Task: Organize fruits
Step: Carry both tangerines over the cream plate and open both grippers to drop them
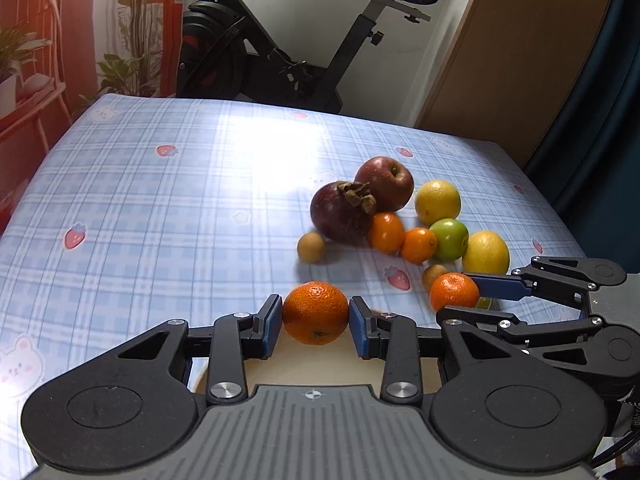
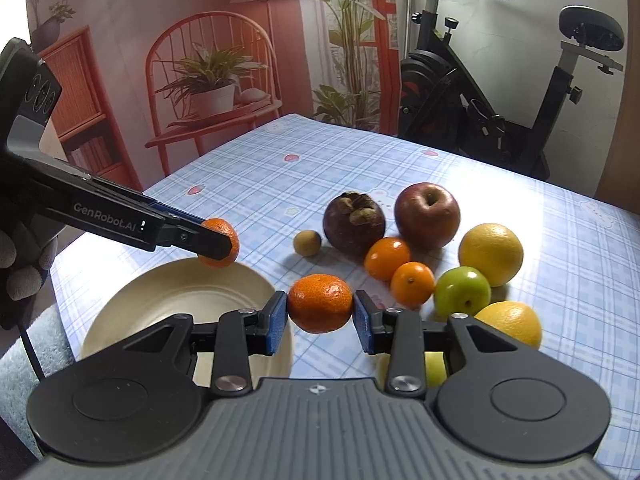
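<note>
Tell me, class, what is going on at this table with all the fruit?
A person is sorting fruit with two handheld grippers. The left gripper is shut on a round orange mandarin, held over the cream round plate. The right gripper is shut on a second orange mandarin, lifted beside the plate. The plate looks empty. The other fruit sits in a cluster on the blue checked tablecloth, including a red apple and a dark purple mangosteen.
</note>
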Motion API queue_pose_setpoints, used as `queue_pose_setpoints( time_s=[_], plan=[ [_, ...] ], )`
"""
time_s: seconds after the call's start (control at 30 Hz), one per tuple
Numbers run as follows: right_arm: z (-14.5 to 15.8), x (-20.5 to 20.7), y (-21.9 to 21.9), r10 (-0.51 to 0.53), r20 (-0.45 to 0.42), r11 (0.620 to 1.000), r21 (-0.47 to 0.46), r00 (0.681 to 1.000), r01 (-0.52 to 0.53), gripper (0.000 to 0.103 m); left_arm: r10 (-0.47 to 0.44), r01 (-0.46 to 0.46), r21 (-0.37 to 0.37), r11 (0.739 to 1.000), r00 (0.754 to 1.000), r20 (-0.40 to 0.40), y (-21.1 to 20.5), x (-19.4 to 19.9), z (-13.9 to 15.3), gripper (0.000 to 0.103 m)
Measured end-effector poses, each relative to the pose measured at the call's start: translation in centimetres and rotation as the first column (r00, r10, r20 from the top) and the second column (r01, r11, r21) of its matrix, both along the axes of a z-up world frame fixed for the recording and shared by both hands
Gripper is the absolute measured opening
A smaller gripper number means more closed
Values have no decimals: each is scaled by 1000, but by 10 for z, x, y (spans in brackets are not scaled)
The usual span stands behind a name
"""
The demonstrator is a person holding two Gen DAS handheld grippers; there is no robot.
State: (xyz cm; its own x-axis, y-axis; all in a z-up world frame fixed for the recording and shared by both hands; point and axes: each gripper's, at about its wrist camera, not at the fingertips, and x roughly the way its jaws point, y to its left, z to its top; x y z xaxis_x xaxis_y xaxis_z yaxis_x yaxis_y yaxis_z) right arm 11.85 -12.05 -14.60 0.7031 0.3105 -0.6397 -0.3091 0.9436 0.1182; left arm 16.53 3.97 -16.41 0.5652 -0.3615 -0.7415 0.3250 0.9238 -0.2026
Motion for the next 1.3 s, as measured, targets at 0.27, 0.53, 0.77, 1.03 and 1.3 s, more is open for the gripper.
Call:
queue_pose_setpoints(
  time_s=[0.27,0.53,0.77,1.03,1.3],
  plan=[
    [-19,-2,25,63,-68,998,-9,996,-63,38,4,-1,57,998,999,-48,21,-19,-14,38],
    [-22,-4,32,80,-80,995,-48,994,-84,38,16,-8,90,996,996,-86,31,-15,-28,39],
    [-28,-3,36,93,-117,991,-83,989,-103,38,18,-11,92,996,997,-80,31,-14,-31,39],
    [-32,4,31,53,-115,993,-96,992,-65,38,-2,8,97,995,998,-57,24,-10,-34,39],
    [-31,5,30,44,-117,993,-106,992,-57,38,-4,8,107,994,999,-40,20,-3,-35,39]
  ],
)
